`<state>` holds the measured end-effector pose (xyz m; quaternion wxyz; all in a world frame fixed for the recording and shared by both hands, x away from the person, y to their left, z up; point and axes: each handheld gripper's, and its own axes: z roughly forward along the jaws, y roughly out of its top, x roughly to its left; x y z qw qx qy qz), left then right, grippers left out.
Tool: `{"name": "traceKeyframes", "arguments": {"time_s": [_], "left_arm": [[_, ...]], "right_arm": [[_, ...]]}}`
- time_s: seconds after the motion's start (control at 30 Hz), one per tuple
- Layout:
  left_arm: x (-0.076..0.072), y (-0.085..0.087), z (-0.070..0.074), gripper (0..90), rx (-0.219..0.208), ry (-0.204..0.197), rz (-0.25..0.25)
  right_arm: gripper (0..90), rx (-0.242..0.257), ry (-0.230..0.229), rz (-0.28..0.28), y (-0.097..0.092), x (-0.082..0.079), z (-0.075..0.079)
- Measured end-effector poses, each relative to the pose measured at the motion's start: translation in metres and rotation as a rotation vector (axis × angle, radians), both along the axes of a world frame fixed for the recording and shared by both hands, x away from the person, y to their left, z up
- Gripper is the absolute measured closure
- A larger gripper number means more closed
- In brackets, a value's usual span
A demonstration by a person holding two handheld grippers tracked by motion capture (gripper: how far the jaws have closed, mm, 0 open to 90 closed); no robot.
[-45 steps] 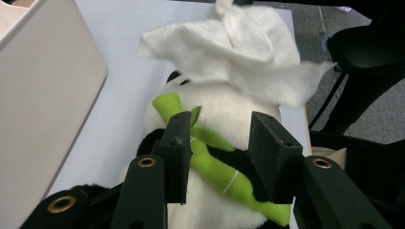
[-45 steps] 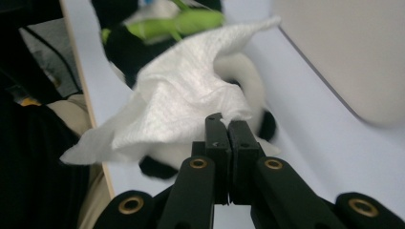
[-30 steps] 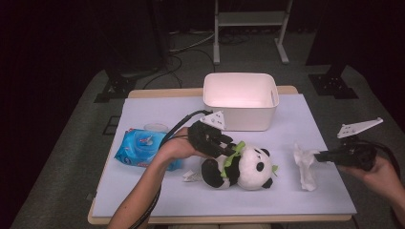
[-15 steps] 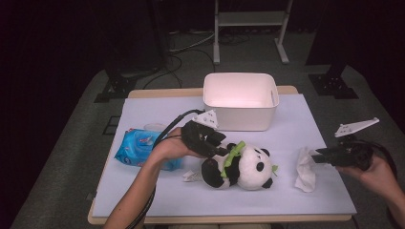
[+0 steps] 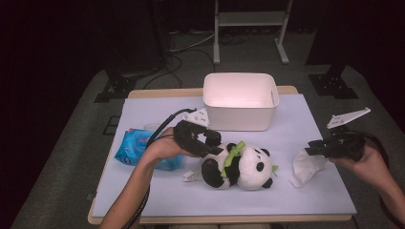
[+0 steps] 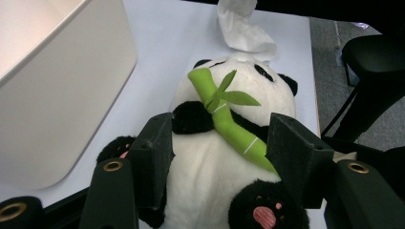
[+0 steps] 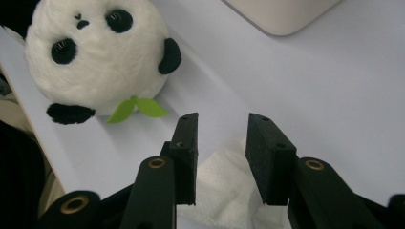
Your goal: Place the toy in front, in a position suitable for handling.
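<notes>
A black-and-white panda plush [image 5: 241,168] with a green bamboo stalk lies on its back on the white table. My left gripper [image 5: 218,144] reaches over its belly. In the left gripper view the jaws [image 6: 220,124] have just been opening and stand open on either side of the panda's body [image 6: 210,167], no longer squeezing it. At the right, a crumpled white tissue [image 5: 302,168] lies on the table. My right gripper [image 5: 309,148] hovers just over it. Its jaws [image 7: 223,119] have just been opening and stand open, with the tissue [image 7: 224,191] loose below them and the panda's head [image 7: 95,52] beyond.
A white plastic tub [image 5: 239,119] stands at the back middle, close behind the left gripper, and its wall [image 6: 57,95] shows at the left of that gripper's view. A blue wipes pack [image 5: 131,149] lies under the left forearm. A small white scrap [image 5: 191,175] sits by the panda's feet.
The right jaws have opened and let go of the tissue, which now rests slumped on the table. The left gripper has drawn back a little to the left with its jaws wider around the panda.
</notes>
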<state>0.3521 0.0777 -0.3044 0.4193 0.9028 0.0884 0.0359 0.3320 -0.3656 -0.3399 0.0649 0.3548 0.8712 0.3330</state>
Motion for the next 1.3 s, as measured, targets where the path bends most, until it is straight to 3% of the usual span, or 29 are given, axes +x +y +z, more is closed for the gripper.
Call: {"name": "traceKeyframes", "arguments": {"time_s": [0.33,0.73,0.97,1.3], "left_arm": [[0.003,0.007,-0.003,40.5,-0.006,0.009,0.011],[0.006,0.02,-0.011,37.8,-0.032,0.03,0.047],[0.007,0.033,-0.019,35.8,-0.042,0.042,0.069],[0.009,0.041,-0.028,33.4,-0.054,0.055,0.083]], "right_arm": [[62.9,0.02,-0.003,0.033,0.01,0.007,0.0],[59.0,0.062,-0.017,0.113,0.033,0.017,0.004],[53.6,0.062,-0.025,0.168,0.052,0.027,0.01],[46.3,0.049,-0.036,0.201,0.071,0.041,0.013]]}}
